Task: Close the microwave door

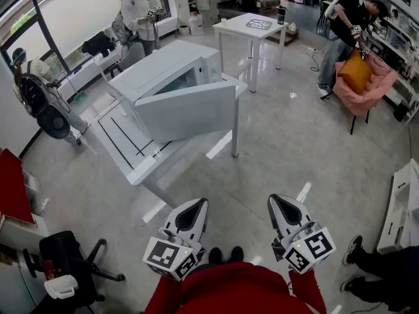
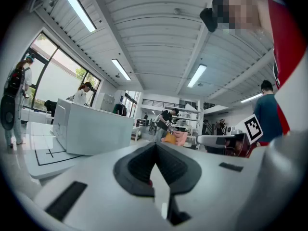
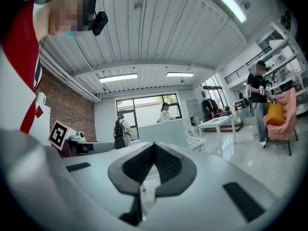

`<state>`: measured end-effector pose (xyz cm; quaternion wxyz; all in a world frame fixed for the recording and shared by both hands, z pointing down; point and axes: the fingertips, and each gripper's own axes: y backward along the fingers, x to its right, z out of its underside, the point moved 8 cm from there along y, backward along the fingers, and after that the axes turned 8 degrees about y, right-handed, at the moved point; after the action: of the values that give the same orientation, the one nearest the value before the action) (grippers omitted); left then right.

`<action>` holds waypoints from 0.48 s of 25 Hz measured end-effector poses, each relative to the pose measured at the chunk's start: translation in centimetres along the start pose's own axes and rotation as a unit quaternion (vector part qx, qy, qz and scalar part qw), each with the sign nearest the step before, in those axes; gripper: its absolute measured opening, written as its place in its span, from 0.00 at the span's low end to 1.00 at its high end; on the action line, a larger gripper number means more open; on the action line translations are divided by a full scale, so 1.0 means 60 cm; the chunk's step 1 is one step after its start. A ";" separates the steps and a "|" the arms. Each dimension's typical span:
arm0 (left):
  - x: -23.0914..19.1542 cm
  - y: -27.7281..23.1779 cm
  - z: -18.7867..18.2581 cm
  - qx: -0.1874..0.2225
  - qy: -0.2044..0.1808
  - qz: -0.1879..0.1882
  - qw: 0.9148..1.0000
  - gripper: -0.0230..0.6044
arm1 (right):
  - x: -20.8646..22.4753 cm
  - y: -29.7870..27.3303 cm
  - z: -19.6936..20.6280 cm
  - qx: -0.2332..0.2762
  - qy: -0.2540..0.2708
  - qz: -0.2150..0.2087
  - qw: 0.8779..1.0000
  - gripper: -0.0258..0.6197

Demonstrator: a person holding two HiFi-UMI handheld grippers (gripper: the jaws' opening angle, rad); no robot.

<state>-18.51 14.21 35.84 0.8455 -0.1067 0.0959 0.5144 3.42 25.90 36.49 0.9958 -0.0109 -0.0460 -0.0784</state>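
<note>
The white microwave (image 1: pixel 167 67) stands on a white table (image 1: pixel 127 156) in the upper left part of the head view; its door (image 1: pixel 186 113) is open and swings out from the front, toward the camera. In the left gripper view the microwave (image 2: pixel 91 129) shows as a white box at the left, on the table edge. It is well apart from both grippers; a stretch of grey floor (image 1: pixel 281 149) lies between them.

The left gripper (image 1: pixel 198 205) is low in the head view, a little left of the middle; its jaws are pressed together, and its own view shows nothing between them. The right gripper (image 1: pixel 276 201) is beside it at the same height; its jaws are also together and empty. Both grippers point level, toward the table; each carries its marker cube at the back, near the red sleeves (image 1: pixel 229 290) of the person who holds them.

Further back there is a second white table (image 1: pixel 256 23); at the right a person in black (image 1: pixel 347 28) stands by a pink armchair (image 1: pixel 366 87). A person in a white top (image 1: pixel 135 15) is behind the microwave; a person with a backpack (image 1: pixel 36 87) is at the window on the left. A black chair (image 1: pixel 69 257) is at the lower left.
</note>
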 end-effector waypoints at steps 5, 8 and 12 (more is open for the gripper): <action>-0.003 0.000 -0.001 -0.003 -0.001 0.000 1.000 0.05 | -0.004 -0.004 0.006 -0.006 -0.001 0.000 1.000 0.06; -0.005 0.001 0.004 -0.006 0.001 -0.001 1.000 0.05 | -0.003 -0.006 0.007 -0.007 -0.001 0.000 1.000 0.06; -0.008 0.004 0.001 -0.003 0.005 -0.004 1.000 0.05 | -0.005 -0.009 0.006 -0.010 0.000 -0.002 1.000 0.06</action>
<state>-18.93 13.92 36.01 0.8465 -0.1124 0.0982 0.5111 3.00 25.45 36.80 0.9955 -0.0209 -0.0450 -0.0805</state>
